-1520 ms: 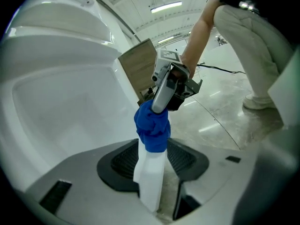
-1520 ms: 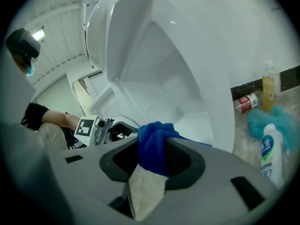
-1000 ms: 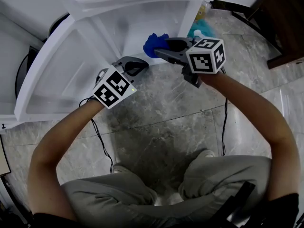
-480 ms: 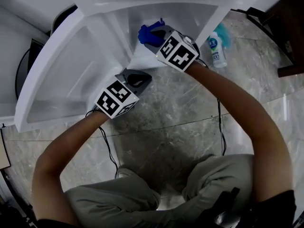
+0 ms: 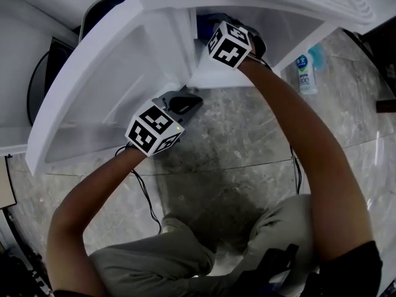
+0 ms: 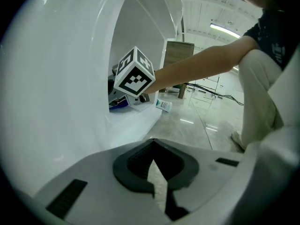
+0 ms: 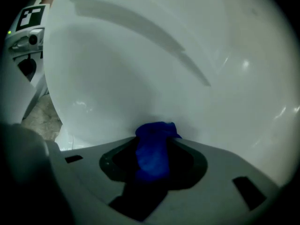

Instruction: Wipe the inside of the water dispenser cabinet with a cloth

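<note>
1. Head view: from above the person, looking steeply down on the floor (image 5: pixel 235 159) and the open front of the cabinet (image 5: pixel 278 26), well back.
2. Left gripper view: low, just beside the cabinet's door (image 6: pixel 56 78), facing along it towards the opening.
3. Right gripper view: inside the cabinet, close against the white inner wall (image 7: pixel 164 55).
4. The head view and the left gripper view share the bottle (image 5: pixel 304 73) on the floor.
</note>
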